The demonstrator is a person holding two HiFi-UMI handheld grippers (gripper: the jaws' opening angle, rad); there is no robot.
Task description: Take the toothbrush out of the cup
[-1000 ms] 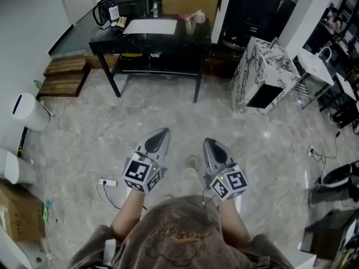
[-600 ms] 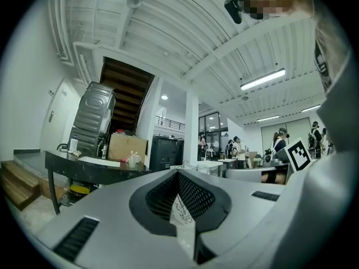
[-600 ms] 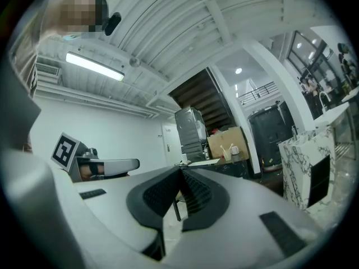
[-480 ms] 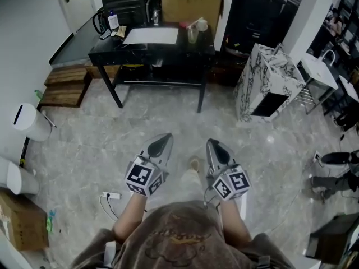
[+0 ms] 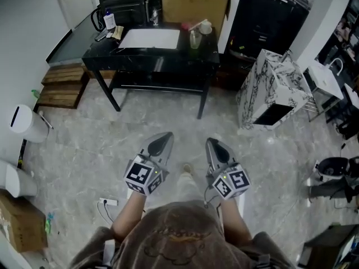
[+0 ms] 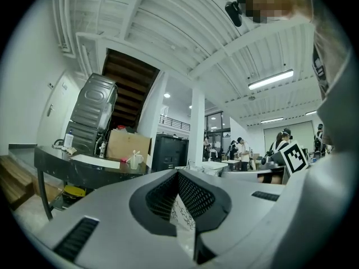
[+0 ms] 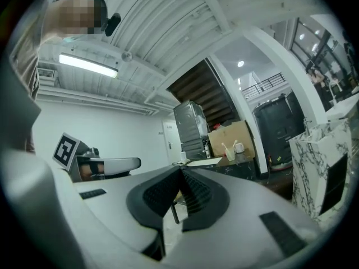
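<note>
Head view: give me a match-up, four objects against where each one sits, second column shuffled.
1 cup
2 cardboard box
3 marbled cabinet
4 white bin

A floor, by the left wall
B right end of the black table
C beyond the black table, at the view's top edge
D floor, right of the black table

Pairs: 1-B, 2-C, 3-D, 4-A

Two hand-held grippers (image 5: 162,135) (image 5: 211,142), one black table (image 5: 146,55), one clear cup (image 5: 194,38), one marbled cabinet (image 5: 269,77), two cardboard boxes (image 5: 193,4) (image 5: 19,214)
</note>
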